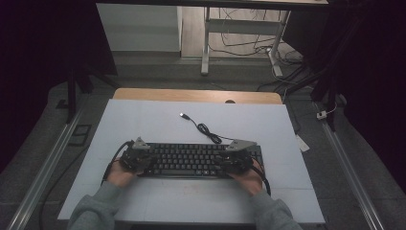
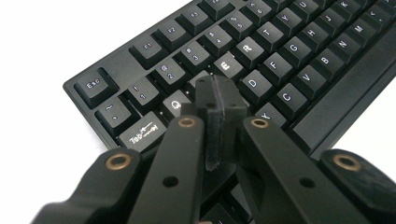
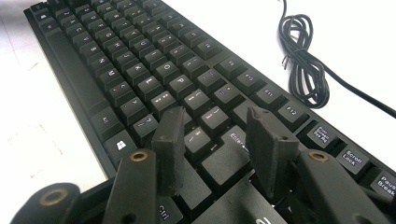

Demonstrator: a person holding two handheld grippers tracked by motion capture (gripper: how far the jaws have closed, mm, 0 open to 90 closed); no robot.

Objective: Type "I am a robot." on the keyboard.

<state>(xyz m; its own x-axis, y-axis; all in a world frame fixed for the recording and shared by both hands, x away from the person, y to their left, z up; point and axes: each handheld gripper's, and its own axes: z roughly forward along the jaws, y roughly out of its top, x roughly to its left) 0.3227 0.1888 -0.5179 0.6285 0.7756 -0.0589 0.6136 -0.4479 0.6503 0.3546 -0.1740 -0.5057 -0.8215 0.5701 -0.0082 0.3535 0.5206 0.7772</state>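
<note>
Keyboard (image 1: 191,160) lies at lower centre of the high view. Left gripper (image 2: 217,100) is clenched on nothing above the W key; its tip may slip onto Q (image 2: 173,105). Right gripper (image 3: 217,135) hangs released over Enter (image 3: 236,138), and its wide jaws could press neighbouring keys.

Open mat on every side of the board

My keyboard (image 1: 191,160) fills the middle of the white mat (image 1: 143,120); behind it my way is bare except for the coiled cable (image 1: 208,132) trailing back toward its plug (image 1: 183,115).

White table top (image 1: 143,120), desk legs (image 1: 206,48) beyond
</note>
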